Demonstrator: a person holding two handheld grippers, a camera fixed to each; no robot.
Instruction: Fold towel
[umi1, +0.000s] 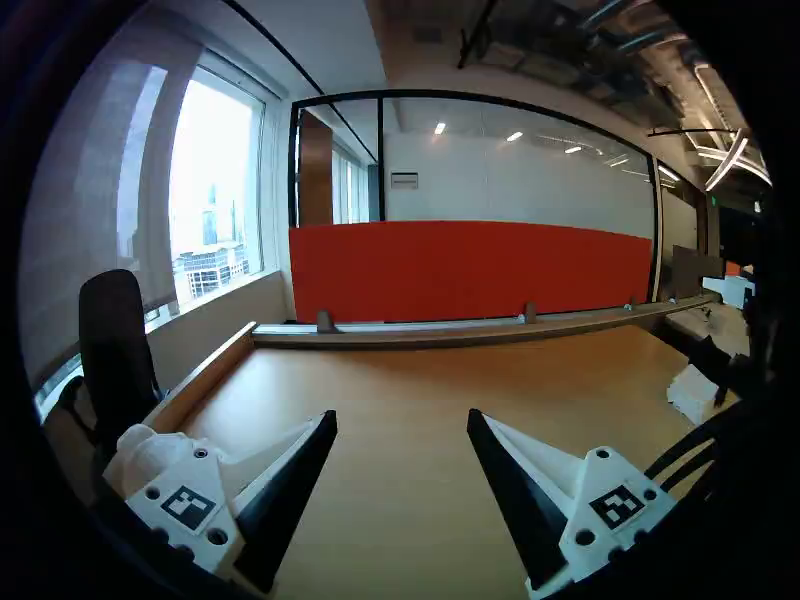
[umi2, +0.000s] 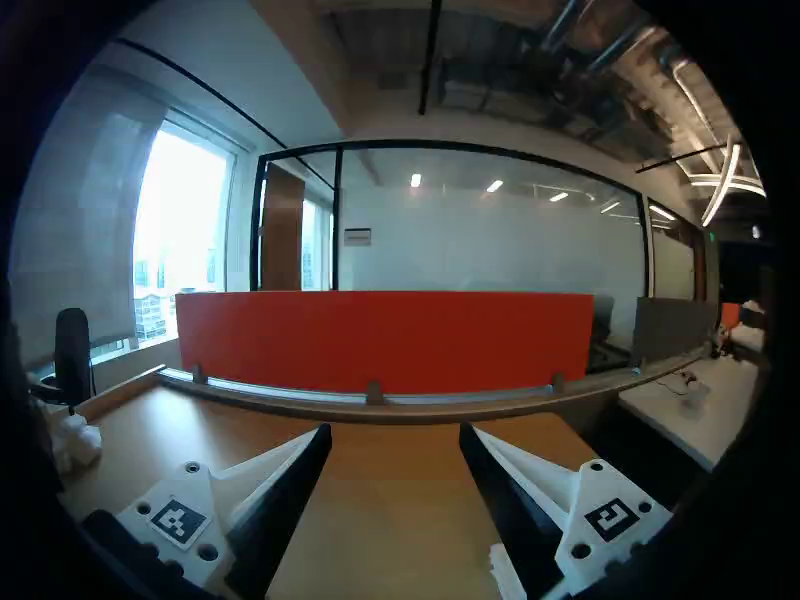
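The left gripper (umi1: 400, 415) hovers over the light brown wooden counter (umi1: 430, 370) with its fingers spread wide, pinching nothing. The right gripper (umi2: 394, 428) is likewise spread and empty above the same counter. A crumpled white towel (umi2: 75, 440) lies at the counter's left edge, near a black office chair (umi2: 72, 355), well apart from the right gripper.
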